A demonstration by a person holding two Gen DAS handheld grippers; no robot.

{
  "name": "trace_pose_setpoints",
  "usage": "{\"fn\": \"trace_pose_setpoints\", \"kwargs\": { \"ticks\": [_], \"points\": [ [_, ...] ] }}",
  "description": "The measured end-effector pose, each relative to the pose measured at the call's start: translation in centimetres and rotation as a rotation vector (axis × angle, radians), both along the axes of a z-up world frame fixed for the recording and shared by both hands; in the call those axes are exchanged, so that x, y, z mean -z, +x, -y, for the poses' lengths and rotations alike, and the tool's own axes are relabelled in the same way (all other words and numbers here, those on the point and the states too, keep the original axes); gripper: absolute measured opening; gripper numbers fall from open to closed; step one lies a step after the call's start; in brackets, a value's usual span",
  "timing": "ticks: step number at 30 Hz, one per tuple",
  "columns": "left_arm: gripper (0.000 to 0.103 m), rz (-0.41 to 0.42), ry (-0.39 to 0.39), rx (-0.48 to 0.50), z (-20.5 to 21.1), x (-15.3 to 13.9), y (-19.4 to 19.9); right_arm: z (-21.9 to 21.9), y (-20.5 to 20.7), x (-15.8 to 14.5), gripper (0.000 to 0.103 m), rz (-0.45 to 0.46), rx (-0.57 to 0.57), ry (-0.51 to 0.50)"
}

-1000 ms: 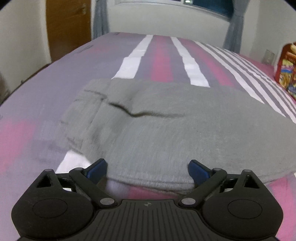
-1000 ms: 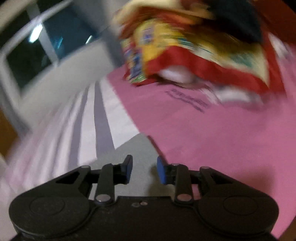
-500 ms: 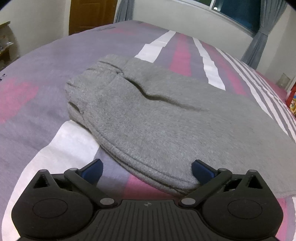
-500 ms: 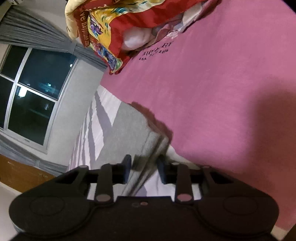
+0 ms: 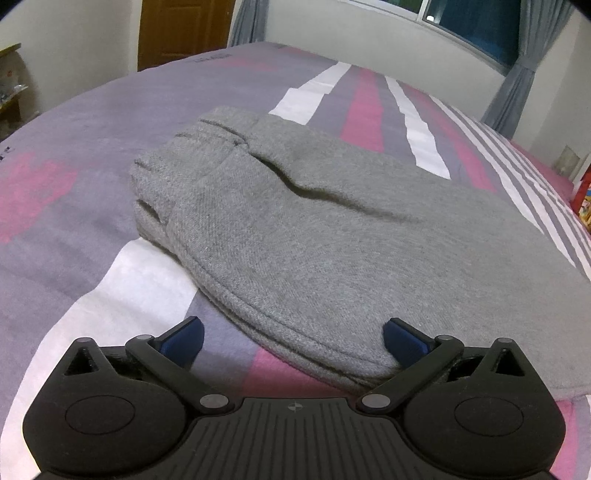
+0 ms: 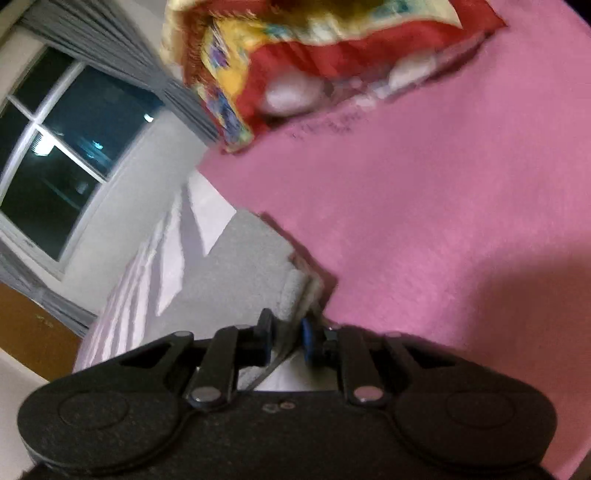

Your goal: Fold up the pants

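Note:
Grey sweatpants (image 5: 332, 229) lie folded in layers on the striped bed cover (image 5: 92, 184). My left gripper (image 5: 291, 326) stands wide open low over the near folded edge. That edge runs between its blue pads; the left pad (image 5: 184, 334) is clear of the cloth and the right pad sits by the top layer. In the right wrist view my right gripper (image 6: 285, 321) is shut on a thin edge of the grey pants (image 6: 236, 280), with cloth pinched between its pads.
A red and yellow patterned blanket heap (image 6: 332, 48) lies on the pink part of the bed (image 6: 424, 221) beyond the right gripper. A dark window (image 6: 55, 166) with grey curtains and a brown door (image 5: 177, 29) line the far walls.
The left gripper sank and rolled, and its jaws widened a little around the pants' near edge. The right gripper dropped onto the pants' edge and its jaws narrowed onto the cloth.

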State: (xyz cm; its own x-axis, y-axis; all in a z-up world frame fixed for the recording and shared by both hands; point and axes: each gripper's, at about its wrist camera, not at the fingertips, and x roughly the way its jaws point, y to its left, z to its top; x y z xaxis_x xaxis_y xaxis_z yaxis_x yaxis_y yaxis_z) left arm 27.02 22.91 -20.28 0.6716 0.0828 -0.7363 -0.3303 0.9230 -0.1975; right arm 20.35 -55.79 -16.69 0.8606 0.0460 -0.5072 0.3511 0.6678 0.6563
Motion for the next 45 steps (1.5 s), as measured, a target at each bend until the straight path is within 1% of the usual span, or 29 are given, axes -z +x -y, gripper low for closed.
{"fn": "trace_pose_setpoints", "kwargs": {
  "ticks": [3,8,11,13,14,16,18,22,24,26,28,31,33,35,37,39,40,41,42,43,44,45],
  "points": [
    [0.103,0.01,0.001,-0.006,0.1,0.2,-0.1,0.3,0.1,0.2,0.016,-0.005,0.005,0.028],
    [0.103,0.029,0.002,-0.002,0.2,0.4,-0.5,0.5,1.1,-0.3,0.015,-0.041,-0.001,0.014],
    [0.103,0.029,0.004,0.003,0.0,-0.1,-0.6,0.4,1.0,-0.8,0.016,-0.067,0.005,0.015],
    [0.103,0.048,0.043,-0.028,-0.3,-1.1,-1.2,0.3,1.3,-1.2,0.017,-0.09,0.006,0.004],
    [0.103,0.08,0.058,-0.053,-0.9,-1.6,-1.9,0.1,1.4,-1.6,0.017,-0.102,0.005,-0.008],
    [0.103,0.104,0.063,-0.091,-2.1,-2.1,-2.9,-0.1,1.8,-2.1,0.017,-0.117,0.003,-0.028],
    [0.103,0.087,0.083,-0.11,-3.8,-2.1,-4.0,-0.5,2.2,-3.0,0.017,-0.124,0.0,-0.06],
    [0.103,-0.016,0.186,-0.153,-6.5,-1.1,-5.5,-2.5,3.2,-6.1,0.017,-0.087,-0.008,-0.134],
    [0.103,-0.021,0.202,-0.155,-7.5,-0.6,-6.6,-4.7,4.4,-8.5,0.017,-0.051,-0.041,-0.185],
    [0.103,-0.016,0.21,-0.129,-7.6,-0.5,-7.1,-7.3,5.8,-10.6,0.017,-0.019,-0.084,-0.232],
    [0.103,-0.009,0.225,-0.106,-7.4,-0.6,-7.8,-10.9,7.8,-12.7,0.017,0.017,-0.159,-0.276],
    [0.103,0.011,0.215,-0.101,-7.2,-1.1,-9.2,-17.6,10.5,-14.9,0.017,0.075,-0.284,-0.343],
    [0.103,0.033,0.199,-0.106,-6.9,-1.2,-10.8,-23.0,11.8,-15.7,0.017,0.118,-0.393,-0.383],
    [0.103,0.047,0.186,-0.116,-6.9,-1.3,-12.5,-27.9,12.3,-15.6,0.017,0.162,-0.51,-0.422],
    [0.103,0.054,0.173,-0.127,-7.0,-1.2,-14.4,-33.5,12.1,-14.6,0.017,0.202,-0.669,-0.462],
    [0.103,0.054,0.155,-0.149,-7.3,-0.9,-16.1,-38.4,10.9,-12.3,0.017,0.252,-0.872,-0.504],
    [0.103,0.053,0.142,-0.159,-7.5,-0.8,-17.1,-40.3,10.2,-11.0,0.017,0.263,-0.976,-0.541],
    [0.103,0.05,0.137,-0.17,-7.6,-0.6,-17.9,-42.2,9.6,-9.5,0.017,0.241,-1.065,-0.583],
    [0.103,0.044,0.134,-0.18,-7.9,-0.3,-18.8,-43.9,9.0,-8.0,0.017,0.196,-1.145,-0.631],
    [0.103,0.036,0.133,-0.187,-8.0,-0.1,-19.5,-45.1,8.2,-6.6,0.017,0.166,-1.204,-0.695],
    [0.103,0.028,0.133,-0.194,-8.1,0.2,-20.2,-45.6,7.5,-5.8,0.017,0.171,-1.224,-0.747],
    [0.103,0.022,0.132,-0.202,-8.3,0.3,-20.6,-45.7,7.0,-5.3,0.018,0.169,-1.228,-0.771]
  ]
}}
